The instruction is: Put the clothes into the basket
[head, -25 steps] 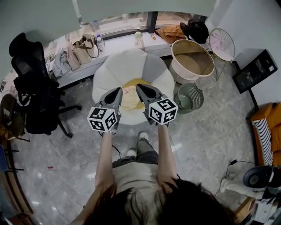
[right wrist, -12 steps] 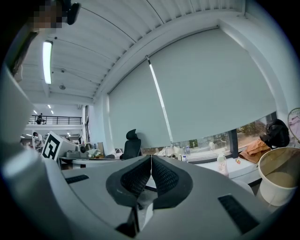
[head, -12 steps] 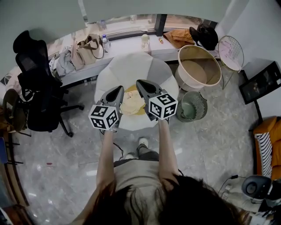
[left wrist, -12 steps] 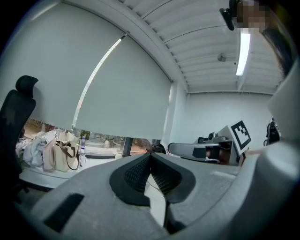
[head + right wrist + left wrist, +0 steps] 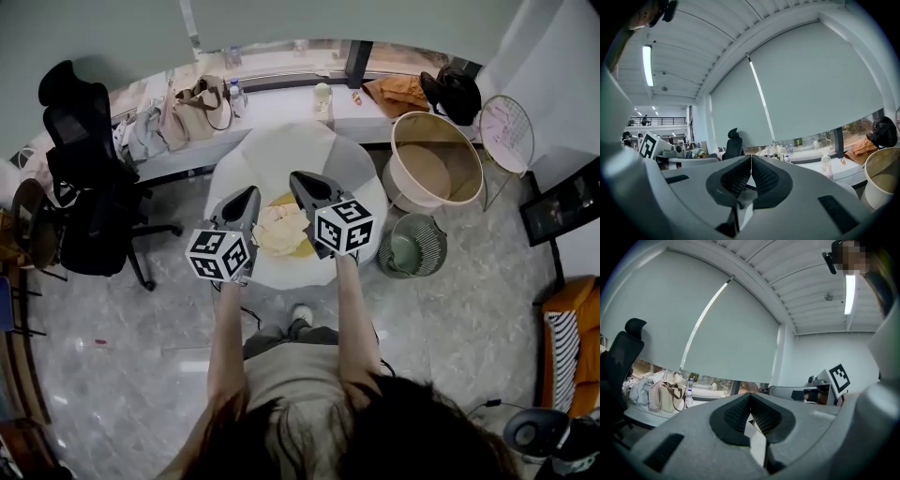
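A cream pile of clothes (image 5: 279,230) lies on a yellow cushion (image 5: 302,249) in a round white chair (image 5: 272,155). The big beige basket (image 5: 412,202) stands on the floor to the chair's right; its rim (image 5: 883,157) also shows at the right edge of the right gripper view. My left gripper (image 5: 247,193) hovers over the left edge of the clothes and my right gripper (image 5: 296,178) over their right edge. Both point level toward the window. Each is shut with nothing between the jaws, as the left gripper (image 5: 750,396) and right gripper (image 5: 751,158) show in their own views.
A small green wire basket (image 5: 417,246) sits on the floor below the beige one. A black office chair (image 5: 84,187) stands left. The window ledge (image 5: 272,98) holds bags (image 5: 192,108) and bottles. A round wire table (image 5: 506,131) and a dark screen (image 5: 562,202) are at the right.
The person has stepped closer to the white chair. Both grippers moved forward toward the window and now sit over the clothes. The jaws stayed shut.
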`<state>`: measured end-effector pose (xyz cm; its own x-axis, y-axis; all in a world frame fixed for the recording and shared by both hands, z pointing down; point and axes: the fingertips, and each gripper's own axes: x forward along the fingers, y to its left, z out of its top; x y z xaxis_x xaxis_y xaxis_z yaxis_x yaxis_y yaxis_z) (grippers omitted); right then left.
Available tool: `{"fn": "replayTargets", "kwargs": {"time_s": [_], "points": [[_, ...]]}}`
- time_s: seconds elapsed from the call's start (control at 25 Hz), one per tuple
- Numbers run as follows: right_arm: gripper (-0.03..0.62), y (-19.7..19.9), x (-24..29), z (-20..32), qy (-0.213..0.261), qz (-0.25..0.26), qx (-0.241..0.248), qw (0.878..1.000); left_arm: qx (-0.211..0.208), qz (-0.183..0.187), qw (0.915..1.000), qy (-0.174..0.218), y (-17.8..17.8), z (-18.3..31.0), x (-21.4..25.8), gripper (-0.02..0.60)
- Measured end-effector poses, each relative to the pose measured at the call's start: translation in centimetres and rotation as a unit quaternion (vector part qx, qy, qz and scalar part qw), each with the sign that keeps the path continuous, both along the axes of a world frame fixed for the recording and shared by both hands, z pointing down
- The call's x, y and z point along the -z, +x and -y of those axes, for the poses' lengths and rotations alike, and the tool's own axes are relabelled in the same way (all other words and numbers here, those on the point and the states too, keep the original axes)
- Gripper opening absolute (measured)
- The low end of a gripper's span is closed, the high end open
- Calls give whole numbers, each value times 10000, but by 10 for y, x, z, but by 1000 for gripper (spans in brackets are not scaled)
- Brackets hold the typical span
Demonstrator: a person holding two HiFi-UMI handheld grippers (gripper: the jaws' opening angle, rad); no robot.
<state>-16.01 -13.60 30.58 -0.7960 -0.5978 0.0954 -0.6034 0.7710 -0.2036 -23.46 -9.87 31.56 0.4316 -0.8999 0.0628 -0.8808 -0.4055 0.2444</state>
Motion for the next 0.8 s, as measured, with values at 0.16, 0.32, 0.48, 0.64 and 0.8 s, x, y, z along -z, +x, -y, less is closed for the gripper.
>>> {"fn": "replayTargets", "kwargs": {"time_s": [0.16, 0.32, 0.48, 0.64, 0.8], "points": [[9, 8, -7, 8, -154, 97, -45, 9998, 35, -47, 9999, -100, 7, 3, -9, 11], [11, 14, -29, 9, -397, 2, -123, 9991, -108, -284, 9993, -236, 13, 5, -24, 11], [11, 12, -45, 18, -703, 70, -232, 9972, -239, -443, 9974, -517, 13, 16, -40, 11], [9, 8, -46, 39, -883, 343, -345, 9949, -399, -485, 9953, -733, 12, 28, -49, 11], [9, 1, -46, 50, -901, 414, -300, 9946, -453, -508, 9939, -872, 8, 33, -60, 11]]}}
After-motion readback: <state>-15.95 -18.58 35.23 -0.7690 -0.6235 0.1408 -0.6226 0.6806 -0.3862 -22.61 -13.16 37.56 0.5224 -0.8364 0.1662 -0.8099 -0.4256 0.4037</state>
